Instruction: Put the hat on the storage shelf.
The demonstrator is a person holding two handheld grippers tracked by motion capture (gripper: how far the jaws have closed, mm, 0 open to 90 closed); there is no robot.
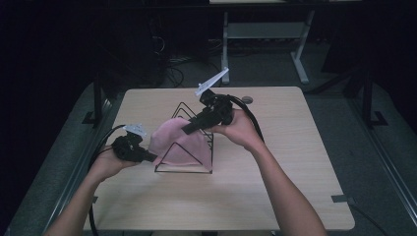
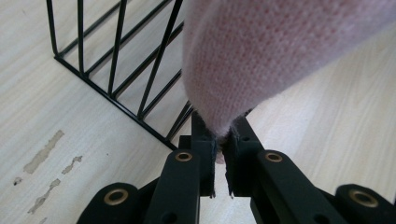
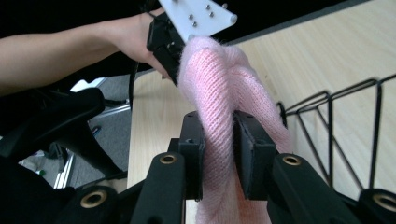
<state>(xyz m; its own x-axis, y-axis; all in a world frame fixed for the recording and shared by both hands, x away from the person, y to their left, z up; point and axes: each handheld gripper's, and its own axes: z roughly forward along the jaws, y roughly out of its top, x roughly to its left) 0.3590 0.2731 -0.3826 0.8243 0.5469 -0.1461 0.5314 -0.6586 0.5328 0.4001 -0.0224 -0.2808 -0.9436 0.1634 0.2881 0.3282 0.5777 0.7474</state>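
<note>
Light wooden table (image 1: 295, 162) under fixed camera. Black wire rack (image 1: 194, 147) at table centre. Pink knitted garment (image 1: 174, 142) draped over rack. Left gripper (image 1: 147, 156) clenched on garment's edge; right gripper (image 1: 189, 129) grasping bunched knit at top.

Pink knitted cloth (image 1: 174, 142), bunched, draped over black wire rack (image 1: 189, 162)

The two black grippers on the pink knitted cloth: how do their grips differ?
The left gripper pinches a thin edge of the pink knitted cloth, jaws nearly together; the right gripper clamps a thick bunched fold, jaws wider apart. The left sits low by the table; the right is higher, over the black wire rack. Both are shut on the cloth.
</note>
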